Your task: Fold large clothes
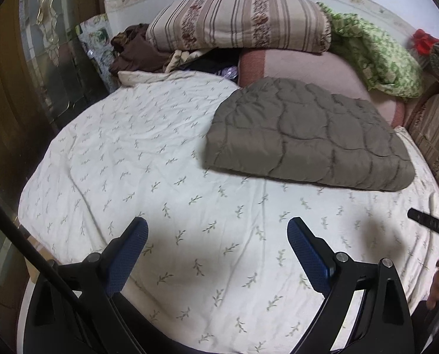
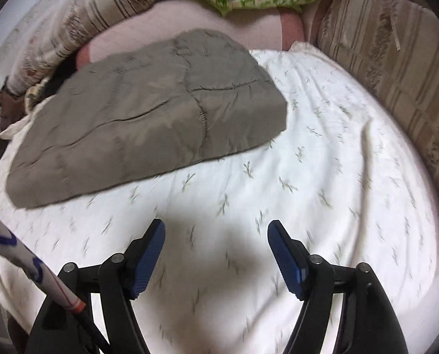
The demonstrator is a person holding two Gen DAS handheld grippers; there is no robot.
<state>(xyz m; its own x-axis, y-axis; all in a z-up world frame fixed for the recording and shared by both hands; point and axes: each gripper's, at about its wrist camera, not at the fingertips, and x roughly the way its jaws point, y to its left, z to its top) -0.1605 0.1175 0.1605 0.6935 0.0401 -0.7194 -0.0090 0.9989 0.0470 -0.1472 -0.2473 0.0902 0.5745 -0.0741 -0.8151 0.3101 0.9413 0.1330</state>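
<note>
A grey-brown quilted padded garment lies folded into a flat bundle on the white leaf-print bedsheet, towards the far right. It also shows in the right wrist view, at the upper left. My left gripper is open and empty, low over the sheet, well short of the garment. My right gripper is open and empty too, over bare sheet in front of the garment's near edge.
A striped floral quilt sits on a pink blanket at the head of the bed. A green patterned cloth and brown clothes lie beside them. A striped cushion borders the right side. A wooden door stands at the left.
</note>
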